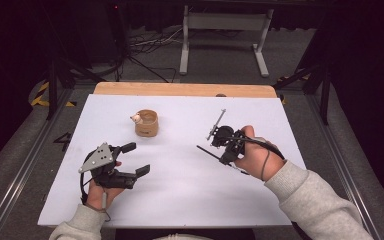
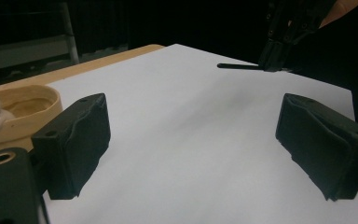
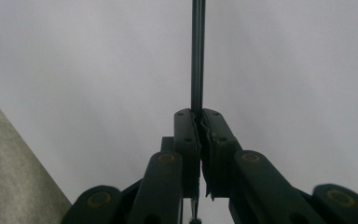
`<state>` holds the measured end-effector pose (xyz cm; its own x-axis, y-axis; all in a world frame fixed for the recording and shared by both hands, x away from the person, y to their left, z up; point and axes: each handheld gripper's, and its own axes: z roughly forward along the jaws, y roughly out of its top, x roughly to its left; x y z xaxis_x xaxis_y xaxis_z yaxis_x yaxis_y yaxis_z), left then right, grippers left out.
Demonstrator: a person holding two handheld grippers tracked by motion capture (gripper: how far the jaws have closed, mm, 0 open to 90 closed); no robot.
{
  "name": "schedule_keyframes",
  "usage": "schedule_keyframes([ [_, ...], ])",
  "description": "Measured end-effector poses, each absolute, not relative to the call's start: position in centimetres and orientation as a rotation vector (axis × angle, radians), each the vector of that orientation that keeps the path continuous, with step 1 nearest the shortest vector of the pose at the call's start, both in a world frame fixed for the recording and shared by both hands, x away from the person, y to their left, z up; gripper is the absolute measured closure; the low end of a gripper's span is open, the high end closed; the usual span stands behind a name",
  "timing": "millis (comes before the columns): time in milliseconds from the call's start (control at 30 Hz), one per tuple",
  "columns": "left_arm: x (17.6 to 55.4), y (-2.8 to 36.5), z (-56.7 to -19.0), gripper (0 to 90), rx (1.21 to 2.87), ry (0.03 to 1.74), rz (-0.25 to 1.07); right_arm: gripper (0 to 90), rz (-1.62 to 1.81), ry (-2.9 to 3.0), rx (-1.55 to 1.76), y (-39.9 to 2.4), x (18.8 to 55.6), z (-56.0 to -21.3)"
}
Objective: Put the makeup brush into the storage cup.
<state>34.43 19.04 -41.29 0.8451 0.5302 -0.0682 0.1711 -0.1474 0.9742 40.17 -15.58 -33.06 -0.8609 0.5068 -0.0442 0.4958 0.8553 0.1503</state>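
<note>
Right tool (image 1: 219, 141) clamped on thin black rod (image 3: 196, 56), held above white desk (image 1: 180, 200). Left tool (image 1: 132, 160) spread wide, empty, near wooden bowl (image 1: 146, 122). Risked rod pivoting or slipping out, given such narrow purchase.

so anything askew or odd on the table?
Nothing spilled or damaged. The wooden bowl stands upright with a small white figure at its rim. The right gripper clamps a thin dark rod; the left gripper is open.
</note>
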Motion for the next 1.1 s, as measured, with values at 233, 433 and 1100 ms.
schedule_keyframes([
  [233,34.7,18.3,-40.7,11.1,1.723,0.517,0.328,85.6,0.196,2.975,0.688,-14.0,39.7,-32.2],
  [433,34.8,17.8,-40.4,11.1,1.734,0.488,0.331,85.6,0.204,3.003,0.588,-12.9,39.5,-31.8],
  [1100,35.9,15.6,-40.1,12.7,1.776,0.376,0.273,85.5,0.182,3.044,0.313,-11.3,38.4,-31.2],
])
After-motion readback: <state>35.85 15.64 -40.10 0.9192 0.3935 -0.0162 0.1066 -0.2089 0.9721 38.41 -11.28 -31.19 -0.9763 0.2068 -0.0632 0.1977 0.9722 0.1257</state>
